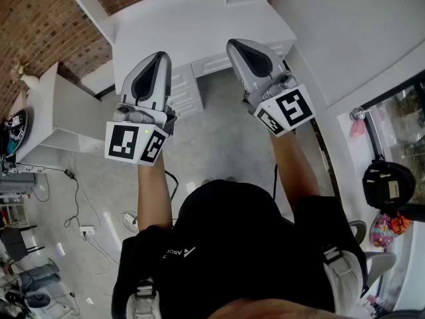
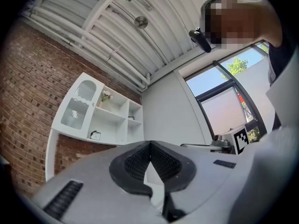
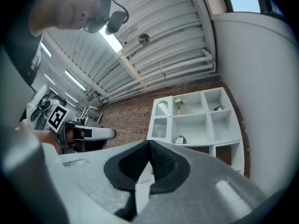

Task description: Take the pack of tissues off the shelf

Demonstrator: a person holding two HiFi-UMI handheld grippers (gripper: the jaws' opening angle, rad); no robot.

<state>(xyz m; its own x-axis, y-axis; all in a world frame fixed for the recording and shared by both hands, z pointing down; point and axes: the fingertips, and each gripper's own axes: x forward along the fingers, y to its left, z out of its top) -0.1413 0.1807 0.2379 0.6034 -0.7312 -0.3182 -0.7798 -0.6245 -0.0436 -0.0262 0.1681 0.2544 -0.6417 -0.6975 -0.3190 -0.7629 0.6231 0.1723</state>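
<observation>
The left gripper (image 2: 150,144) has its jaws pressed together with nothing between them. The right gripper (image 3: 149,143) is likewise closed and empty, and both are held side by side, apart from each other, in front of the person. Far beyond both tips, the white shelf (image 3: 196,120) stands against the brick wall (image 3: 133,118), well apart from either gripper. The pack of tissues (image 3: 180,139), small at this range, sits in the lower compartment of the shelf's middle column, below the compartment with a vase of flowers (image 3: 179,103) and just right of the glazed door (image 3: 161,120).
</observation>
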